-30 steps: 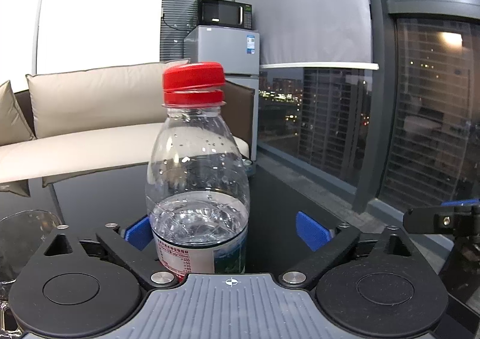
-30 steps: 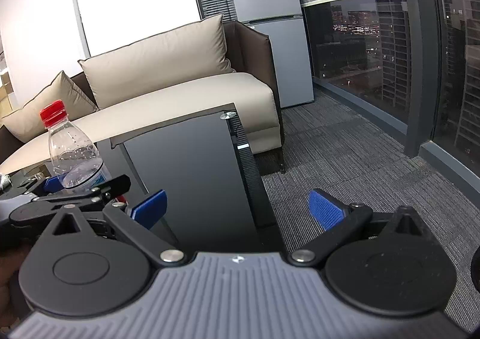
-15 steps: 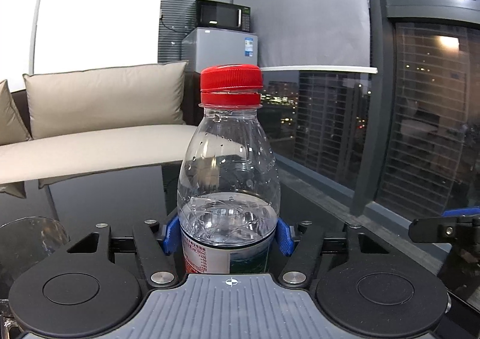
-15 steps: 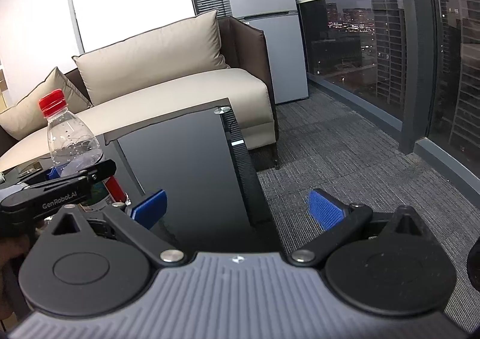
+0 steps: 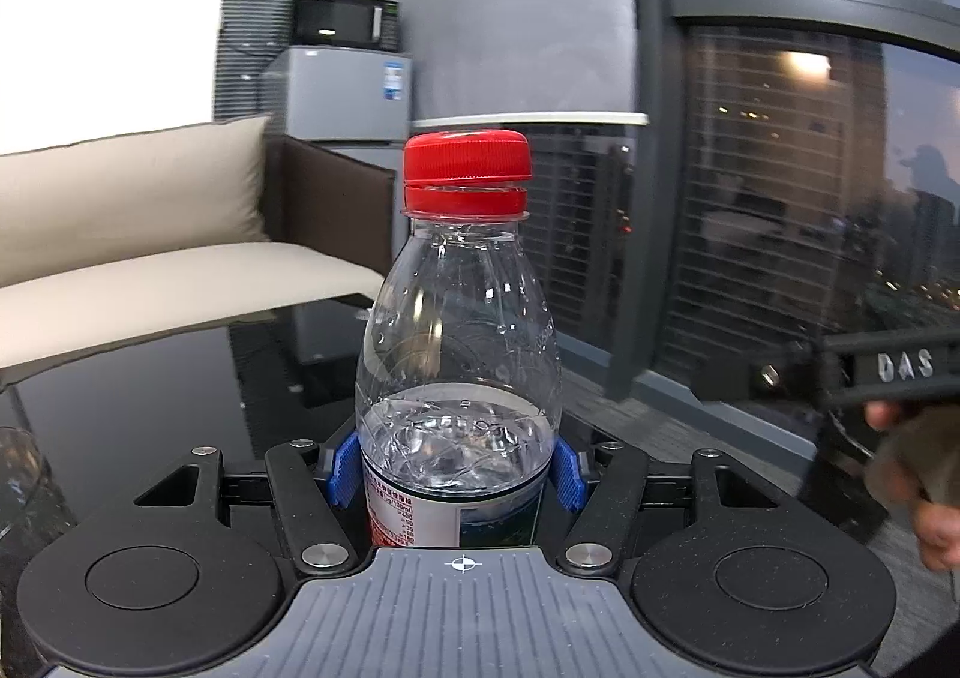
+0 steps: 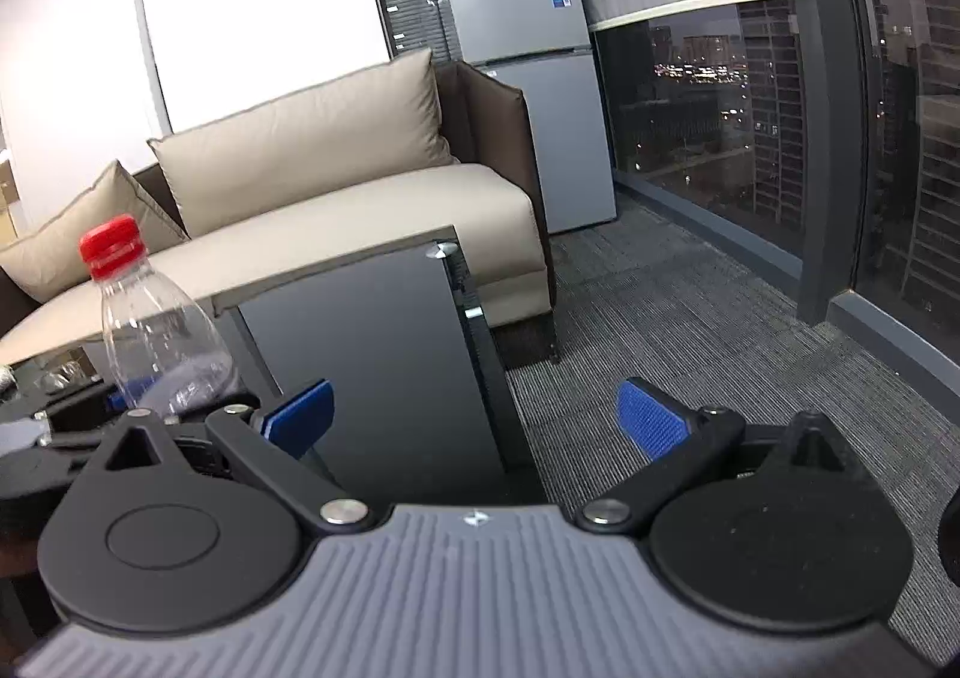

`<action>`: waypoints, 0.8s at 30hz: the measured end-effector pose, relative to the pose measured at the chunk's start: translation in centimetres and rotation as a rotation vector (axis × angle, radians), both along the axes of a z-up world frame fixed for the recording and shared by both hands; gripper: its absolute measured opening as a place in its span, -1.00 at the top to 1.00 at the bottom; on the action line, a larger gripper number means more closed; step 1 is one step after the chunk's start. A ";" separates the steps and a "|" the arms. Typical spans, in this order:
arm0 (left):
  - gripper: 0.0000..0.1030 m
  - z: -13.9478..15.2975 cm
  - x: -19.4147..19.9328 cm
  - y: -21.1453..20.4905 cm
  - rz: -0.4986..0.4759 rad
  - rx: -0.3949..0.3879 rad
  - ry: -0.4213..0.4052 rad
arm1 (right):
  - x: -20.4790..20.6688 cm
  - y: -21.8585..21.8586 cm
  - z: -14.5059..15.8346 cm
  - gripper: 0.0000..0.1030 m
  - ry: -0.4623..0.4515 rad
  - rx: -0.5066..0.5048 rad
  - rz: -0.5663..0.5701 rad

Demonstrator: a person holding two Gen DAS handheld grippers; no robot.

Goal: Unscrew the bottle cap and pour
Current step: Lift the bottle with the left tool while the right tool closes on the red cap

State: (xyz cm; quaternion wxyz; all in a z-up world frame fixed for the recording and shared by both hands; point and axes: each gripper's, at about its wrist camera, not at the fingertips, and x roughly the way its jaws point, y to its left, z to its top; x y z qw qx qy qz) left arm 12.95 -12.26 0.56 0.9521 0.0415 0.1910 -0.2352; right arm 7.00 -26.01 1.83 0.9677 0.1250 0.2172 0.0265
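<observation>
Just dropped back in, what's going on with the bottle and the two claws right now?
The left claw is shut on the lower body of the water bottle, which stands upright and is partly filled. Its red cap is on, not yet unscrewed. The right claw is open and empty, off to the side of the bottle, above the edge of the dark glass table. A drinking glass shows at the far left edge of the left view.
</observation>
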 end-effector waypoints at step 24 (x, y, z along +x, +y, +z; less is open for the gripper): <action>-0.09 -1.3 -3.3 -0.9 -0.131 0.042 0.027 | -4.5 2.3 5.4 -0.98 -0.220 0.079 0.282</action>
